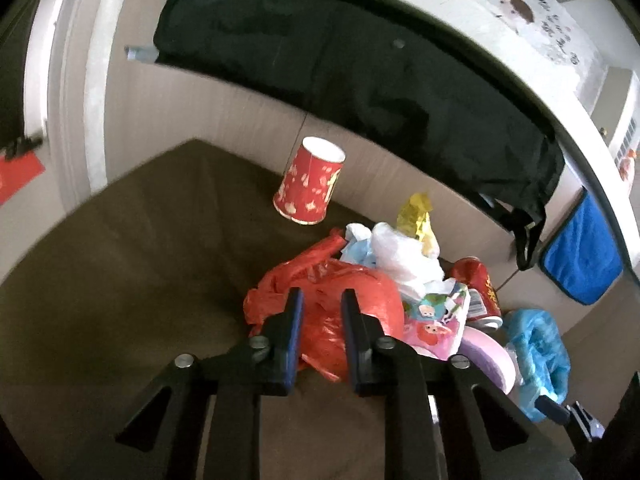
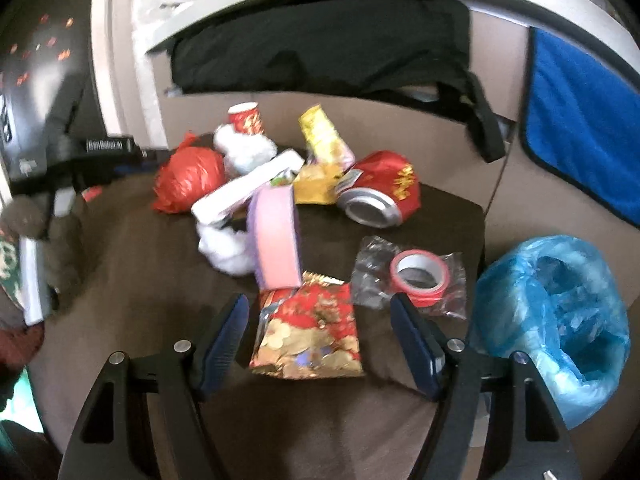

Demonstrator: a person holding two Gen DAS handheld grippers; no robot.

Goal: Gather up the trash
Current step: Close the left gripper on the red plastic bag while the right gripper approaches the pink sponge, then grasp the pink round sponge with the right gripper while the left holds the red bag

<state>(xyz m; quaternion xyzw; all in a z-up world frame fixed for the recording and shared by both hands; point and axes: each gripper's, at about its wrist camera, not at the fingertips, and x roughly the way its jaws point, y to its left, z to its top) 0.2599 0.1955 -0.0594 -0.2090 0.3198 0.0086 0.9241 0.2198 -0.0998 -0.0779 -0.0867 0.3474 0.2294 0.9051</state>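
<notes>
Crinkled red plastic, a knotted bag (image 1: 340, 300), sits pinched in our left gripper (image 1: 322, 300) at the pile's left edge. Our right gripper (image 2: 320, 316) gapes wide, empty, around a glossy foil packet (image 2: 308, 332); a dented can (image 2: 380, 188) lies farther off.

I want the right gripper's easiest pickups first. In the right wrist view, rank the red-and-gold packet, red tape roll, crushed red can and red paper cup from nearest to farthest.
1. Red-and-gold packet, between the open fingers.
2. Red tape roll, just beyond, right.
3. Crushed red can, farther back.
4. Red paper cup, at the back.
</notes>
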